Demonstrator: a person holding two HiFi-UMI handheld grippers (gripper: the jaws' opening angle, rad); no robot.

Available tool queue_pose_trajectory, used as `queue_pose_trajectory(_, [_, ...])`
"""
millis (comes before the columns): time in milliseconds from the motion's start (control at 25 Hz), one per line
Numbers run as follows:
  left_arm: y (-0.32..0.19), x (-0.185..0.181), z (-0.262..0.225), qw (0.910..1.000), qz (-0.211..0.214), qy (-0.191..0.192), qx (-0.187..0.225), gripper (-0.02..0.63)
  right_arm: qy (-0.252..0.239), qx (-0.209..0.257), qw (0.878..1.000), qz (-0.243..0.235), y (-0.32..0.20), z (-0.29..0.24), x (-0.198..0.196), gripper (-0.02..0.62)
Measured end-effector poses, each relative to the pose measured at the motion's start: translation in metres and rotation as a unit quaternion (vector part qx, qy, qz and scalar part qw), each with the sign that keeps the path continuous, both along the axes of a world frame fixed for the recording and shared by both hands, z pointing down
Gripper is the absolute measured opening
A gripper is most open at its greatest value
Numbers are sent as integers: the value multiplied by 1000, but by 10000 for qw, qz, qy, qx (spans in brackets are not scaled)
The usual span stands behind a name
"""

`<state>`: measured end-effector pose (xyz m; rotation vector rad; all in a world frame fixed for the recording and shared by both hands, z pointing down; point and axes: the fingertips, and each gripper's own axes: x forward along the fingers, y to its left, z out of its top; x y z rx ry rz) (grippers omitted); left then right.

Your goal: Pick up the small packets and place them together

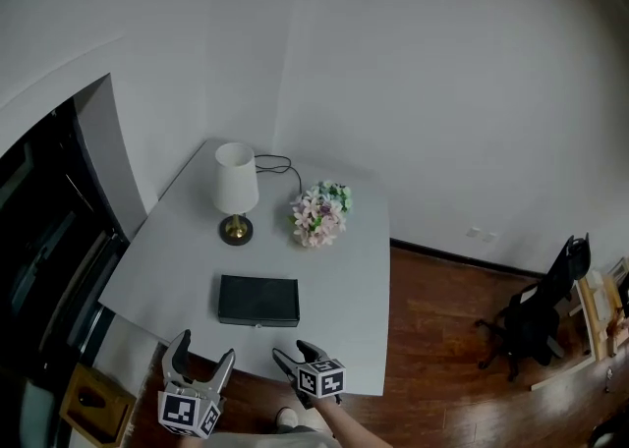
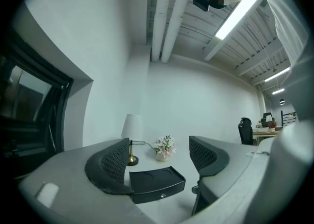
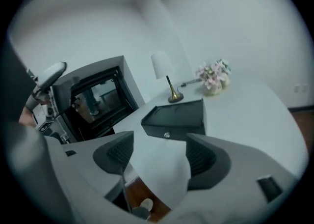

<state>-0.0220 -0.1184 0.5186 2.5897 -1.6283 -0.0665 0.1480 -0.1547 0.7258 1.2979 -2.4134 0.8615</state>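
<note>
No small packets show in any view. A flat black box (image 1: 258, 300) lies on the white table (image 1: 344, 279), near its front edge. My left gripper (image 1: 203, 350) hovers just off that edge, left of the box, its jaws apart and empty. In the left gripper view the box (image 2: 157, 182) sits low between the spread jaws of the left gripper (image 2: 159, 160), well beyond them. My right gripper (image 1: 293, 351) hangs off the front edge below the box, also open. In the right gripper view the right gripper (image 3: 158, 152) frames the table corner, with the box (image 3: 176, 117) farther on.
A white-shaded lamp (image 1: 236, 186) with a brass base and a pot of pale flowers (image 1: 320, 213) stand at the back of the table. A dark cabinet (image 1: 39, 250) lines the left side. A black office chair (image 1: 536, 313) stands on the wooden floor at right.
</note>
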Motion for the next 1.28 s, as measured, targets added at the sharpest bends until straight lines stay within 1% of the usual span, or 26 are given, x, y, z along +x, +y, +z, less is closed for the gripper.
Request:
queue_pose_trajectory(40, [-2,-3,2,10000,62,-31,-34,365,-116,-284,9995,51,-7,17,-8,284])
queue_pose_trajectory(80, [-3,-7,3,9999,118,-64,-68,365,-212,-541,9983,104,-13,33,-18,256])
queue_pose_trajectory(160, [-3,-16,5,9996,216,-120,-138,365,-313,-958,9947,223,-24,60,-34,256])
queue_pose_trajectory(240, [-3,-22,7,9993,284,-159,-206,365,-345,-1253,9909,363,-36,79,-42,255])
queue_pose_trajectory(280, [-4,-25,8,9991,303,-173,-244,365,-348,-1357,9892,443,-44,85,-44,255])
queue_pose_trajectory(320, [-6,-29,8,9990,313,-178,-277,365,-356,-1433,9876,530,-53,89,-46,232])
queue_pose_trajectory(360, [-8,-33,9,9989,314,-175,-298,365,-380,-1501,9860,617,-61,93,-48,186])
queue_pose_trajectory(480, [-8,-48,9,9990,255,-163,-336,365,-489,-1745,9801,816,-78,104,-55,186])
queue_pose_trajectory(560, [-6,-59,12,9989,185,-136,-399,365,-423,-1898,9760,977,-86,110,-54,183])
queue_pose_trajectory(600, [-6,-65,13,9989,148,-117,-436,365,-327,-1956,9744,1061,-88,111,-53,147])
queue_pose_trajectory(640, [-6,-70,15,9988,112,-96,-475,365,-216,-1988,9735,1106,-88,111,-52,145])
queue_pose_trajectory(680, [-6,-74,17,9986,80,-74,-512,365,-117,-1991,9737,1103,-87,111,-54,134])
queue_pose_trajectory(720, [-7,-78,19,9985,55,-54,-545,365,-57,-1977,9743,1078,-85,111,-56,80])
queue_pose_trajectory(880, [-11,-78,23,9982,75,-2,-592,365,-206,-1997,9738,1064,-67,110,-57,80])
queue_pose_trajectory(1040, [-21,-72,25,9986,199,122,-468,365,-377,-2022,9740,954,-28,110,-59,80])
queue_pose_trajectory(1200, [-24,-65,27,9982,314,203,-478,365,-368,-2217,9702,904,17,114,-64,80])
queue_pose_trajectory(1280, [-26,-61,27,9979,377,193,-484,365,-392,-2216,9699,934,32,111,-67,80])
